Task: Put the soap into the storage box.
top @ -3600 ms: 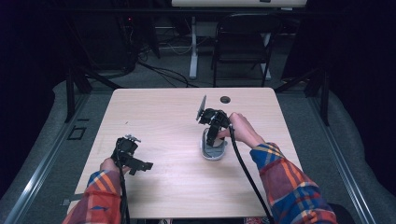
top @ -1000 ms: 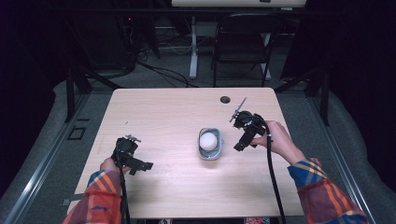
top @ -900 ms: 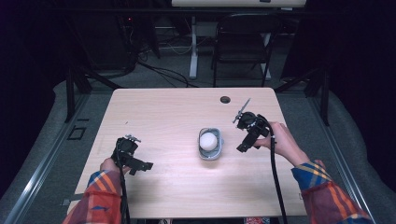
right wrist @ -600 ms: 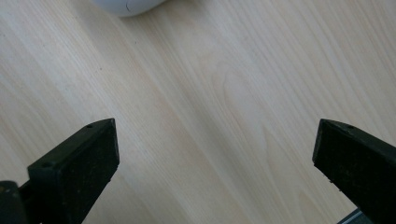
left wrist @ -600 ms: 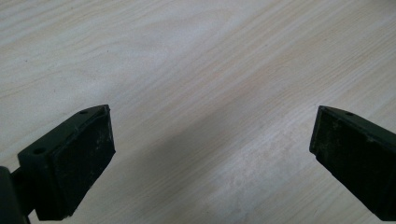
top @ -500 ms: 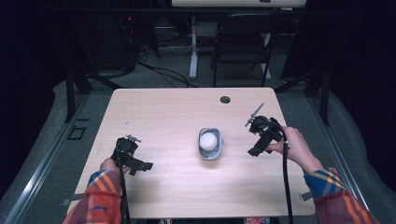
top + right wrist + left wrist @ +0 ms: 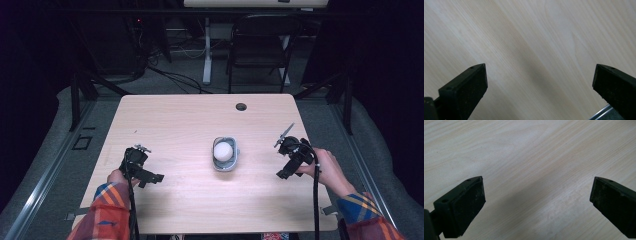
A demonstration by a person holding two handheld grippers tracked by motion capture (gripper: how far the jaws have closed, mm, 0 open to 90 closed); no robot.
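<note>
The white ball (image 7: 223, 149) sits in the small grey dish (image 7: 226, 164) at the centre of the table (image 7: 180, 125); no legible marking shows on either (the high view is coarse). Right of the dish, well apart, the right gripper (image 7: 285, 159) has its jaws spread and empty, having just opened, over bare wood. Left of the dish, the left gripper (image 7: 145, 172) is likewise spread and empty, its forearm entering from the near edge.
</note>
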